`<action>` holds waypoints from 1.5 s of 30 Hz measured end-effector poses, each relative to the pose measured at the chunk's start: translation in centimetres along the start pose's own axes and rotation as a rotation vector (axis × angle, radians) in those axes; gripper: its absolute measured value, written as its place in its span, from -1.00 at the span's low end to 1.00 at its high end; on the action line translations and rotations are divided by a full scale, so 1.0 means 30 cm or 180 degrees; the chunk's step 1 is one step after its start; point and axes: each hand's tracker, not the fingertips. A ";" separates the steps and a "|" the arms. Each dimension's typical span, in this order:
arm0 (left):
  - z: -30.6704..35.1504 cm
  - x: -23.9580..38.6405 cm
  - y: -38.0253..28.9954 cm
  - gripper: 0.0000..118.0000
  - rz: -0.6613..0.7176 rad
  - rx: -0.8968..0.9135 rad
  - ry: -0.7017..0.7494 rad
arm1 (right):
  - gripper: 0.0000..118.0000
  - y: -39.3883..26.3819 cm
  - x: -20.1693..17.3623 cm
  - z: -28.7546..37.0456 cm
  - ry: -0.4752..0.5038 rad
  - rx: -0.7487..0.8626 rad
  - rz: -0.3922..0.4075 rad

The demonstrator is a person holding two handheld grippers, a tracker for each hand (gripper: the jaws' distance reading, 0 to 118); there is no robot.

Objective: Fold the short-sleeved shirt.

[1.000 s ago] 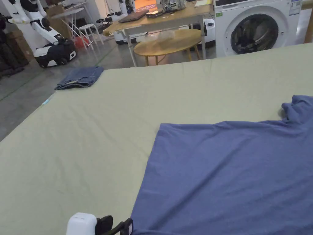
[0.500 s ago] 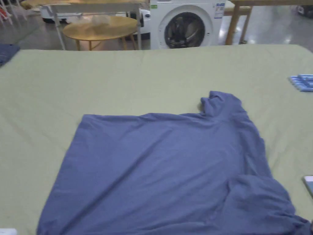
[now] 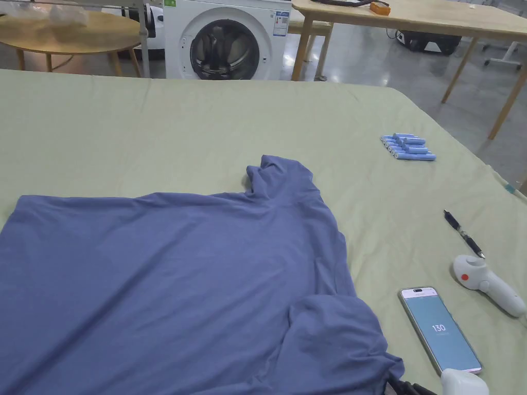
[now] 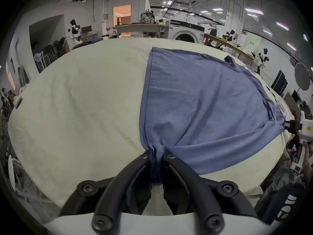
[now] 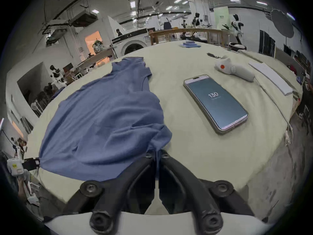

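The blue short-sleeved shirt (image 3: 170, 277) is laid out on the green-covered table (image 3: 154, 128), hem to the person's left, collar end to the right, far sleeve (image 3: 278, 177) bunched and sticking up. The near edge is drawn taut between the two grippers

Left gripper (image 4: 156, 155): jaws closed tight on a gathered pinch of the near hem corner, cloth puckered between them. Right gripper (image 5: 156, 154): jaws closed on the crumpled near sleeve or shoulder corner; fabric is seen fanning out from the pinch

Handling, judged: thin knit, light, limp, no stiffness of its own. It is expected to sag and drape wherever unsupported, and to stretch along the pulled edge. A grip at corners and seams is judged soundest, since the stitched hem (image 4: 158, 103) gives some body; mid-panel pinches would only bunch. The near sleeve is rumpled and probably needs flattening before a fold line can be set

Noted nearby: phone (image 3: 440, 329) just beside the near sleeve, white handheld device (image 3: 489, 285), pen (image 3: 463, 234), blue cylinders (image 3: 409, 146) well apart
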 end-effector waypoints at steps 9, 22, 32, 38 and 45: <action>0.132 -0.051 0.221 -0.92 0.0404 0.0694 -0.0312 | -0.99 0.229 -0.036 0.090 0.0356 0.0444 0.0018; -0.397 -0.058 0.692 -0.92 0.0267 0.0304 -0.0313 | -0.99 0.563 -0.085 -0.443 0.0312 0.0236 0.0195; -0.085 -0.019 0.579 -0.29 -0.0055 0.1106 -0.0240 | -0.07 0.533 -0.075 -0.313 0.0172 0.0519 0.0514; 0.189 0.058 0.429 -0.49 -0.0239 0.1603 -0.0185 | -0.58 0.362 -0.204 -0.039 0.0518 0.0774 0.0672; 0.202 0.109 0.277 -1.00 -0.0076 0.1211 -0.0399 | -1.00 0.184 -0.273 0.049 0.0616 0.0699 0.0799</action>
